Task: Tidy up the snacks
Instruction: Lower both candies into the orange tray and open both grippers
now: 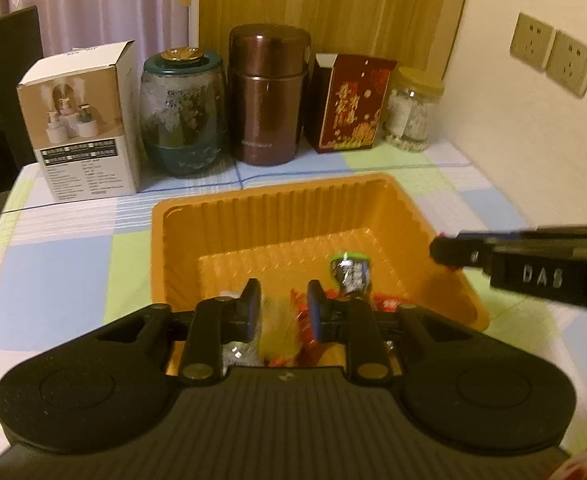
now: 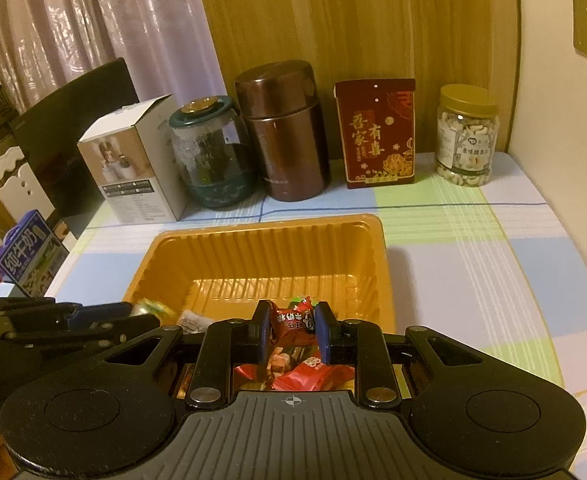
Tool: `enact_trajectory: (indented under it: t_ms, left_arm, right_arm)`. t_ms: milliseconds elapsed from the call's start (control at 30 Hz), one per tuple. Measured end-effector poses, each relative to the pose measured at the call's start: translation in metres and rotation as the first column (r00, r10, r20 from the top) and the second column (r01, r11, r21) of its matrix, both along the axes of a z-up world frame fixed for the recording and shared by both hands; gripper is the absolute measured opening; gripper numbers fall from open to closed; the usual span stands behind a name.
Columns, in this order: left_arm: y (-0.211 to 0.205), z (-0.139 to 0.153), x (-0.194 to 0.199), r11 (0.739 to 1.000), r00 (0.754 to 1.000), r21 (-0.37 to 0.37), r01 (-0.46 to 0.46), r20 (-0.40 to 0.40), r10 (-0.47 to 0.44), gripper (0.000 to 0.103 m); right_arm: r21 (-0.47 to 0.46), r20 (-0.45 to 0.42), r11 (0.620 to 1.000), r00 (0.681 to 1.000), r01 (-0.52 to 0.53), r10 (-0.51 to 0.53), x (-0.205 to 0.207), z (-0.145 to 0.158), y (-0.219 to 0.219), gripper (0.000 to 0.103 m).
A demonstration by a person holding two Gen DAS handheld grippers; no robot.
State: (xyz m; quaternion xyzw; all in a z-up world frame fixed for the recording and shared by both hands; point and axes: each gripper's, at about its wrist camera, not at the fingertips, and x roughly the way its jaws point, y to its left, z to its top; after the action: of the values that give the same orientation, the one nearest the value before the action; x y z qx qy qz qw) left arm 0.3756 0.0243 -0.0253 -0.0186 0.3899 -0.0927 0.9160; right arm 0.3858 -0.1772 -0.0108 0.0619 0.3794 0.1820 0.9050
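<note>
your right gripper (image 2: 292,326) is pinching a red candy wrapper (image 2: 295,316) over the orange tray (image 2: 253,240); your left gripper (image 1: 283,306), jaws parted, is hovering above it, holding nothing.

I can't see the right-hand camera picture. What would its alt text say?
The right gripper hangs over an orange tray, pinching a red candy wrapper above more wrapped snacks. Behind the tray, a white box, glass jar, brown canister, red box and jar of nuts line the checked tablecloth.

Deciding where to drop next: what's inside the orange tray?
The orange tray holds red wrapped candies and a silver-green snack near its front; its back half is bare. The grippers hide the front edge.
</note>
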Motion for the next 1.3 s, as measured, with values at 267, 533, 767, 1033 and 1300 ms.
enact_trajectory:
  t_ms: [267, 533, 767, 1033, 1300]
  left_arm:
    - [0.006, -0.002, -0.001, 1.0, 1.0, 0.024, -0.021, -0.007, 0.021, 0.056]
    - [0.009, -0.006, -0.006, 0.999, 0.999, 0.043, -0.022, -0.026, 0.023, 0.056]
    - [0.011, -0.007, -0.008, 0.999, 0.999, 0.047, -0.02, -0.03, 0.022, 0.057]
    - [0.013, -0.011, -0.007, 0.998, 0.999, 0.054, -0.026, -0.034, 0.028, 0.063]
    - [0.016, -0.012, -0.012, 0.997, 0.999, 0.065, -0.035, -0.029, 0.037, 0.077]
  right_arm:
    - [0.009, -0.006, 1.0, 1.0, 0.007, -0.007, 0.0, -0.002, -0.005, 0.024]
    - [0.02, -0.004, 1.0, 1.0, 0.005, -0.005, -0.002, 0.002, -0.002, 0.024]
    - [0.022, 0.002, 1.0, 1.0, -0.002, 0.002, -0.001, 0.004, 0.004, 0.024]
    - [0.036, 0.001, 0.999, 1.0, 0.0, 0.0, 0.004, 0.003, 0.007, 0.024]
    - [0.099, 0.007, 0.995, 1.0, -0.001, 0.0, 0.01, 0.001, 0.006, 0.04]
